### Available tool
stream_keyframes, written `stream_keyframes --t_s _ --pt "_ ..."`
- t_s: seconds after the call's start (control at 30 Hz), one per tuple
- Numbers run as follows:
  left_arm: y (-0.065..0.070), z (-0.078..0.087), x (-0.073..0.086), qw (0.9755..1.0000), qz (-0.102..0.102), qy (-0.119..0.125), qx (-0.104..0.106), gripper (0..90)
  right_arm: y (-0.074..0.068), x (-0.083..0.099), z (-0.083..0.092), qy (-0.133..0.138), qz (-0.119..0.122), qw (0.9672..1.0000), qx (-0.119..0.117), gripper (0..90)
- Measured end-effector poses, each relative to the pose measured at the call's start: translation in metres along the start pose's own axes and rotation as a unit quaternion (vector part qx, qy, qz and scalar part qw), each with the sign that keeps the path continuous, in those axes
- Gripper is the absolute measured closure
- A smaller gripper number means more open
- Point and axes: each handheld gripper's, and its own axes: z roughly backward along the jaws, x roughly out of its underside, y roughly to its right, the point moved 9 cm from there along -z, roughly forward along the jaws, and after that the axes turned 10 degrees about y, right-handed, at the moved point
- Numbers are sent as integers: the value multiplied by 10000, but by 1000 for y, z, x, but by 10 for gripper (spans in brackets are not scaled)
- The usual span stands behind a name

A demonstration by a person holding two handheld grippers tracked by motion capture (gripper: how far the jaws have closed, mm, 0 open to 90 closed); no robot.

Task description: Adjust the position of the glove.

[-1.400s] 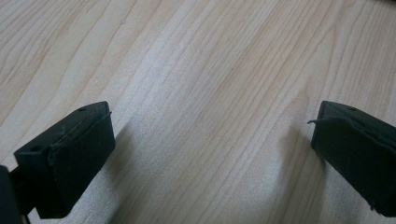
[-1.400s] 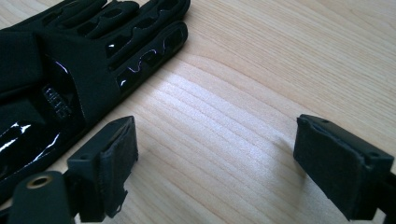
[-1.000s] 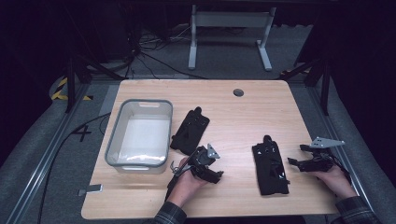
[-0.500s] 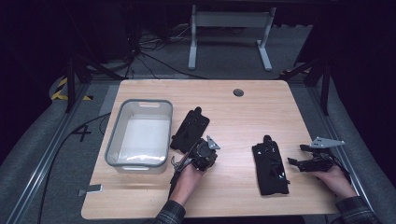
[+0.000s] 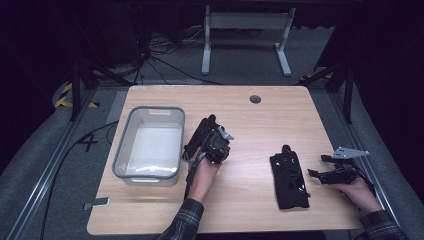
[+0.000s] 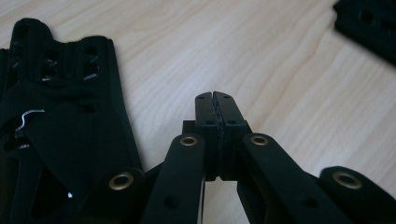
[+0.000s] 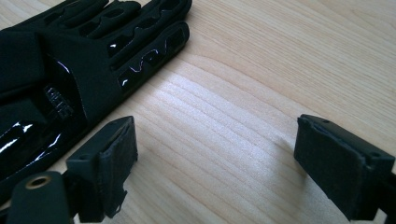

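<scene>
- Fingers of left gripper [image 6: 215,100] pressed together, empty, beside black padded fabric glove [image 6: 60,121], short of a grasp.
- Right gripper [image 7: 212,156] waits on wooden desk [image 5: 250,125], fingers spread wide.

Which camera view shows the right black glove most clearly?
The right gripper view: the right glove lies close, its finger slots and glossy patches clear. The high view shows the right glove whole but small. The left gripper view catches only a dark corner.
</scene>
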Motion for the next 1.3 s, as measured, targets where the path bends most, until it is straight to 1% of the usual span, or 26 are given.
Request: stream_keyframes --t_s 0.03,0.07,0.1,0.13,0.17,0.23,0.3,0.33,0.37,0.4,0.43,0.53,0.57,0.6,0.63,0.7,0.73,0.83,0.87,0.97,1.07,1.2,1.3 --pt "0 0 0 10000 0 0 0 897 0 0 0 0 0 10000 0 137" --pt "-4 -2 -3 10000 65 46 -33 897 0 0 0 -1 0 10000 -3 137" --pt "-6 -4 -7 9998 181 120 -7 897 0 0 0 0 2 10000 -3 137" --pt "-11 -7 -10 9997 197 87 -71 897 0 0 0 2 1 10000 -8 138" --pt "-16 -10 -13 9996 181 64 -189 897 0 0 0 2 7 10000 -4 138" --pt "-22 -16 -17 9994 277 98 -201 897 0 0 0 0 4 10000 -6 138" --pt "-31 -20 -20 9992 246 63 -319 897 0 0 0 1 8 10000 -8 138" --pt "-36 -23 -23 9989 289 72 -362 897 0 0 0 1 6 10000 -11 137" --pt "-41 -24 -24 9986 277 33 -442 897 0 0 0 3 7 10000 -17 137" --pt "-45 -26 -26 9984 279 52 -495 897 0 0 0 0 9 10000 -15 137" --pt "-49 -28 -27 9980 320 57 -535 897 0 0 0 0 10 10000 -16 137" --pt "-61 -33 -29 9969 384 21 -690 897 0 0 0 -1 10 10000 -16 137" --pt "-63 -36 -29 9968 394 21 -696 897 0 0 0 0 9 10000 -16 138" --pt "-67 -40 -27 9963 403 -35 -752 897 0 0 0 -2 10 10000 -18 138" --pt "-68 -42 -27 9963 390 -79 -763 897 0 0 0 0 12 10000 -20 137" --pt "-72 -47 -24 9957 427 -138 -813 898 0 0 0 0 12 10000 -20 138" --pt "-72 -47 -24 9957 427 -138 -813 897 0 0 0 0 12 10000 -20 138" --pt "-77 -55 -17 9946 481 -263 -877 897 0 0 0 0 12 10000 -20 138" --pt "-78 -58 -14 9946 500 -301 -854 897 0 0 0 0 12 10000 -21 137" --pt "-80 -60 -13 9948 528 -287 -824 898 0 0 0 -1 12 10000 -20 138" --pt "-78 -61 -13 9948 519 -295 -824 898 0 0 0 2 20 10000 -26 138" --pt "-70 -61 -12 9959 528 -249 -692 899 -1 0 0 4 19 10000 -31 138" --pt "-56 -62 -12 9974 491 -215 -487 900 -1 0 0 5 19 10000 -31 138"
